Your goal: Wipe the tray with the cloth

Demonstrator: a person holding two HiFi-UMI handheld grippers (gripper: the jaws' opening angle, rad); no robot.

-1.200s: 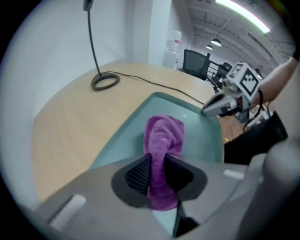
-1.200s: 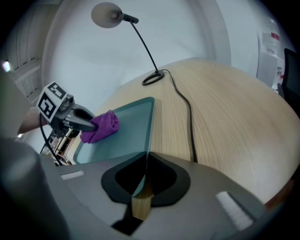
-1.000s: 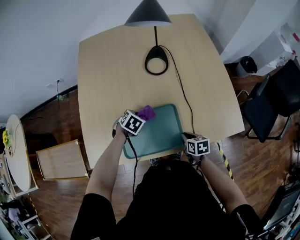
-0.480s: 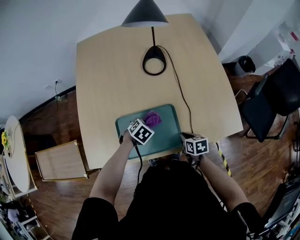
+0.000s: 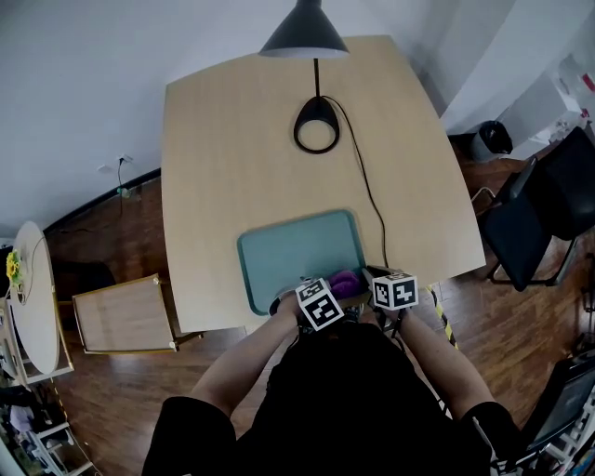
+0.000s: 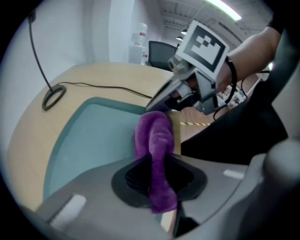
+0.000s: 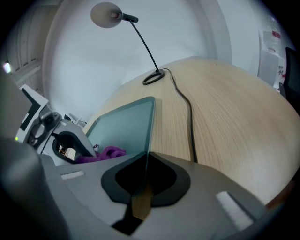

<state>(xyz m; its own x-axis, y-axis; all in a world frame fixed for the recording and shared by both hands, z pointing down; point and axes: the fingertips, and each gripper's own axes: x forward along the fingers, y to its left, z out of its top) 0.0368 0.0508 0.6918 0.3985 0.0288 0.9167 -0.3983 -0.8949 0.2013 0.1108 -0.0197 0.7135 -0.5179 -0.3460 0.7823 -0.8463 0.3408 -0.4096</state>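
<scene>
A teal tray (image 5: 288,256) lies at the near edge of the wooden table (image 5: 232,158). My left gripper (image 5: 337,290) is shut on a purple cloth (image 5: 346,282), which rests on the tray's near right corner. In the left gripper view the cloth (image 6: 157,136) hangs pinched between the jaws of the left gripper (image 6: 157,165) over the tray (image 6: 89,140). My right gripper (image 5: 374,276) is just right of the cloth. In the right gripper view it (image 7: 145,161) is shut on the rim of the tray (image 7: 149,131), with the cloth (image 7: 105,153) to its left.
A black desk lamp (image 5: 305,28) stands at the far side, its ring base (image 5: 316,125) on the table and its cord (image 5: 367,200) running past the tray's right side. A dark chair (image 5: 548,204) is at the right, a low wooden box (image 5: 121,316) on the floor at the left.
My left gripper has dragged the cloth from the tray's far left corner across to its near right corner, close to the right gripper. The right gripper has stayed on the tray's rim.
</scene>
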